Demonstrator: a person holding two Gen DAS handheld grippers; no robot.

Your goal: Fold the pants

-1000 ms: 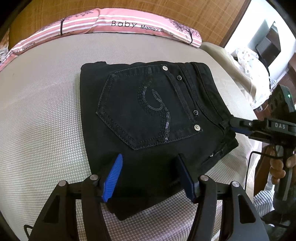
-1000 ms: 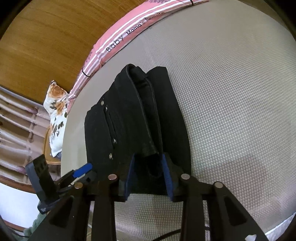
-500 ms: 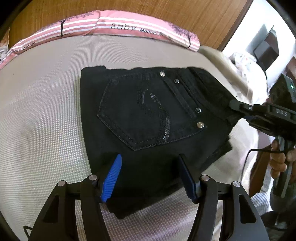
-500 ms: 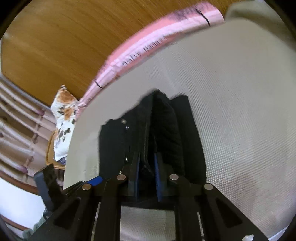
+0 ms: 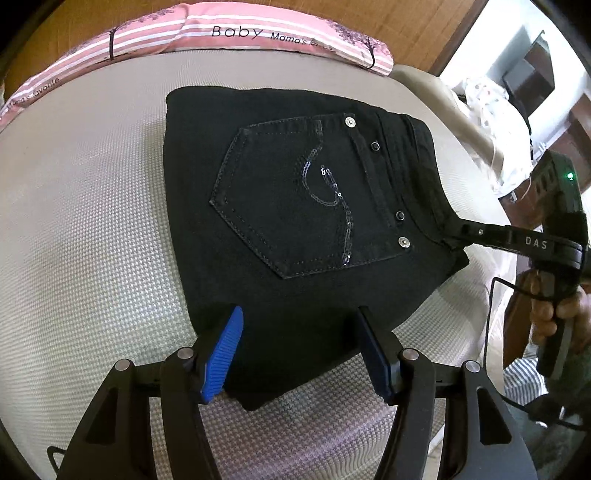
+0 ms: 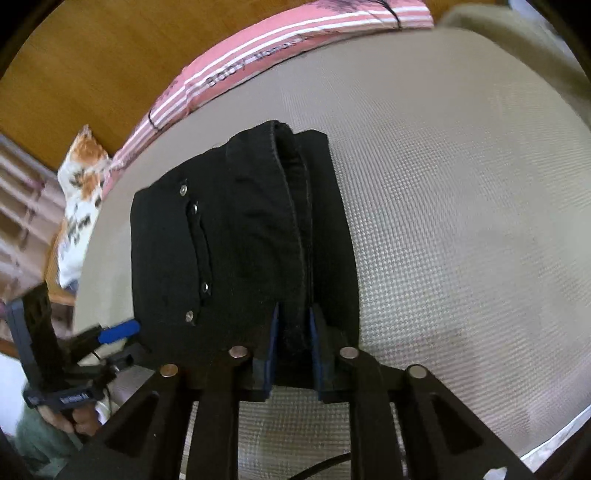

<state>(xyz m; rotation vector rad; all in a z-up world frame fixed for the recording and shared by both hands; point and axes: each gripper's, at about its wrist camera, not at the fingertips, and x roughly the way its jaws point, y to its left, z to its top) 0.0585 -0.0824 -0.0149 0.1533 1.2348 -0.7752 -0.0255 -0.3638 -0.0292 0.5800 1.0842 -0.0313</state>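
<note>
Pants (image 5: 295, 229), black and folded into a thick packet, lie on the grey mattress (image 5: 85, 229), now flatter at the waistband edge than half a second ago. Right gripper (image 6: 293, 332) has just been reopening a little, its narrow jaws straddling that folded edge. Left gripper (image 5: 299, 347) hovers wide open over the near corner, holding nothing, below the pink pillow (image 5: 207, 33)

The left gripper (image 5: 299, 347) points down with its blue fingers (image 5: 221, 350) wide apart, one at 9 o'clock and one at 3 o'clock, not squeezing. The right gripper (image 6: 293, 343) has its jaws close together; they have just been opening a little, with black cloth between them. A hand (image 5: 554, 306) holds its handle.
</note>
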